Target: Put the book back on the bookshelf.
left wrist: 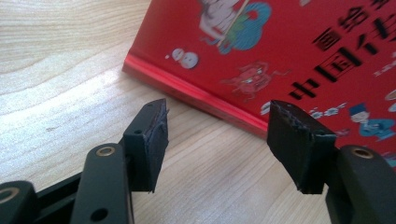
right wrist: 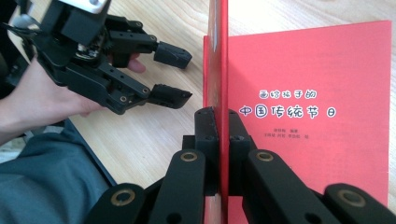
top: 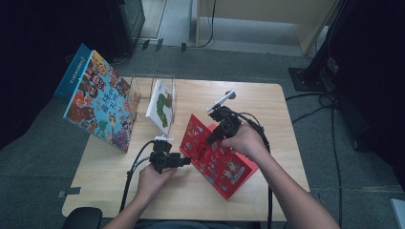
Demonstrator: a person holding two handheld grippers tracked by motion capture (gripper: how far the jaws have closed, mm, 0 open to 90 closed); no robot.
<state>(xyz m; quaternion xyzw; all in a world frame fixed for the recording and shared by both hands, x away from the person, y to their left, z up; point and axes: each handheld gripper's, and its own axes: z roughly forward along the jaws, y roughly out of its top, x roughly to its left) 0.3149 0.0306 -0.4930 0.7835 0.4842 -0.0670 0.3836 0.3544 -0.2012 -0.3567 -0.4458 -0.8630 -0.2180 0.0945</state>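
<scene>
A red picture book (top: 217,160) with Chinese lettering lies on the wooden table (top: 267,109), its front cover (right wrist: 217,56) raised on edge. My right gripper (right wrist: 222,126) is shut on that cover's edge, both pads pressed against it; in the high view the right gripper (top: 212,139) sits at the book's upper left side. The red title page (right wrist: 317,93) lies flat beneath. My left gripper (left wrist: 217,128) stands open, nothing between its pads, just short of the book's (left wrist: 289,46) lower edge. From above, the left gripper (top: 187,161) points right at the book. It also shows in the right gripper view (right wrist: 180,74).
A large colourful picture book (top: 100,102) leans upright at the table's back left. Beside it a clear divider rack (top: 153,88) holds a white book with a green caterpillar (top: 162,106). Cables trail from both grippers toward the front edge.
</scene>
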